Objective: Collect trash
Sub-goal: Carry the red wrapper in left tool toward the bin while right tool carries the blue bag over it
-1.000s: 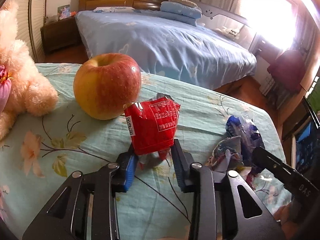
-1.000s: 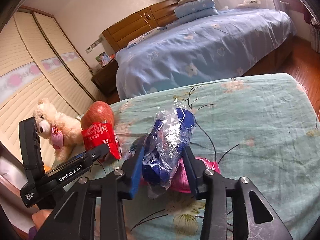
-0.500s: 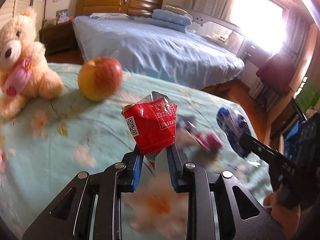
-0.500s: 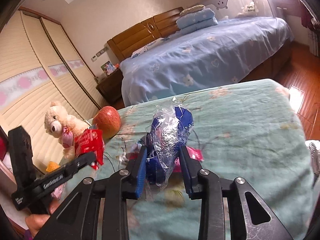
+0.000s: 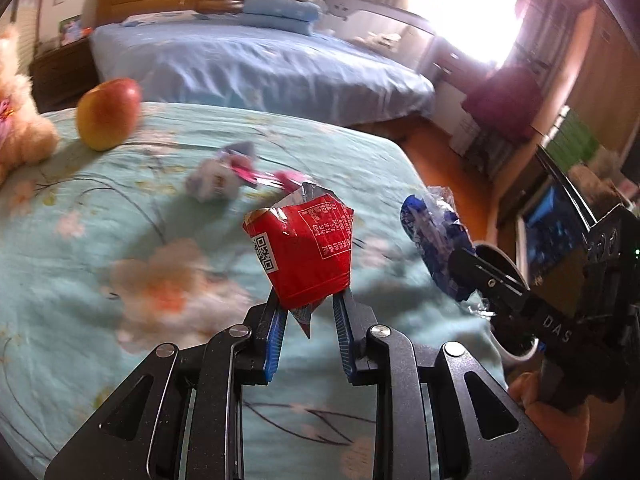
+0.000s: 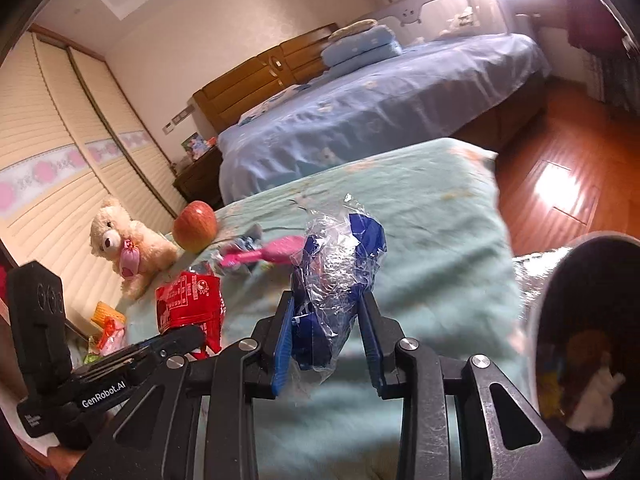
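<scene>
Above the green flowery bed cover (image 5: 100,320), the left gripper (image 5: 308,316) pinches a red wrapper (image 5: 302,254) by its bottom corner. The right gripper (image 6: 326,336) squeezes a crinkly blue wrapper (image 6: 338,264). Both look light, soft and slippery, so a grip low on the bunched part seems best.

Left gripper (image 5: 308,316): pointing steeply downward, blue pads pinched on the lower end of a red wrapper (image 5: 304,256), which stands clear above the fingertips. Right gripper (image 6: 326,328): angled down less steeply, pads clamped on a blue-and-clear wrapper (image 6: 336,276). From the left camera, the right gripper sits at three o'clock, a hand (image 5: 552,420) gripping its handle at about four o'clock.
</scene>
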Demonstrator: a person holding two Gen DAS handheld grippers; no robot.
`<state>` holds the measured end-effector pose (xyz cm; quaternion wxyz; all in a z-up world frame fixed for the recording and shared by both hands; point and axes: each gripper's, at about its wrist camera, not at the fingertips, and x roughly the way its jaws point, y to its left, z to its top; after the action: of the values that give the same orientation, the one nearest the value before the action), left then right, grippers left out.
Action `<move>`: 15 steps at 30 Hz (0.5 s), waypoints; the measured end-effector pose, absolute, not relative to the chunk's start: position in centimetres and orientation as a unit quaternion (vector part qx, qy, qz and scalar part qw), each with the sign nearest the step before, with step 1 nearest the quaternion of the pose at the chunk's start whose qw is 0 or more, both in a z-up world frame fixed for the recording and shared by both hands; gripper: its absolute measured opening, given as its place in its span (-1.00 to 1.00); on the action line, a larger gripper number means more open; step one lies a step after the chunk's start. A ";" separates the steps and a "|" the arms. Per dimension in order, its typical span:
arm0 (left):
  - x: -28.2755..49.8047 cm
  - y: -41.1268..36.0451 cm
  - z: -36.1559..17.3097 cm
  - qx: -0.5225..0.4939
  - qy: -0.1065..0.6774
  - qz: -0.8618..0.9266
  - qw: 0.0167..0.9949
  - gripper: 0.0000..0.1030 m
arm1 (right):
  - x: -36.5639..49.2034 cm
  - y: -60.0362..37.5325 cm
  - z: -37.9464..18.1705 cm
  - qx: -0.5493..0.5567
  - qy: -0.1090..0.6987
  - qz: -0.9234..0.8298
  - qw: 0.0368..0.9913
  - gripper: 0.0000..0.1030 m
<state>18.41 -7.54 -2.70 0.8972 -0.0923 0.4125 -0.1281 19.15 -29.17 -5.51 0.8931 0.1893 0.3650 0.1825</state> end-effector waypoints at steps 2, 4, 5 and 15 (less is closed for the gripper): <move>18.0 -8.5 -2.5 -0.082 0.412 -0.142 0.896 -0.58 | 18.1 -30.0 -5.8 0.195 0.364 0.171 0.894 -0.38; 17.7 -9.4 -2.5 -0.073 0.414 -0.153 0.895 -0.58 | 17.0 -30.8 -6.1 0.194 0.363 0.157 0.898 -0.38; 17.6 -10.0 -2.6 -0.069 0.416 -0.159 0.893 -0.58 | 16.7 -31.0 -6.1 0.194 0.362 0.153 0.899 -0.38; 16.3 -14.4 -3.0 -0.041 0.423 -0.204 0.882 -0.58 | 13.4 -34.3 -6.0 0.195 0.350 0.101 0.910 -0.38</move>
<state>16.33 -14.39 -2.98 0.8819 -0.0407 0.4229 -0.2045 13.42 -34.34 -6.04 0.9105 0.1948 0.3504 0.1013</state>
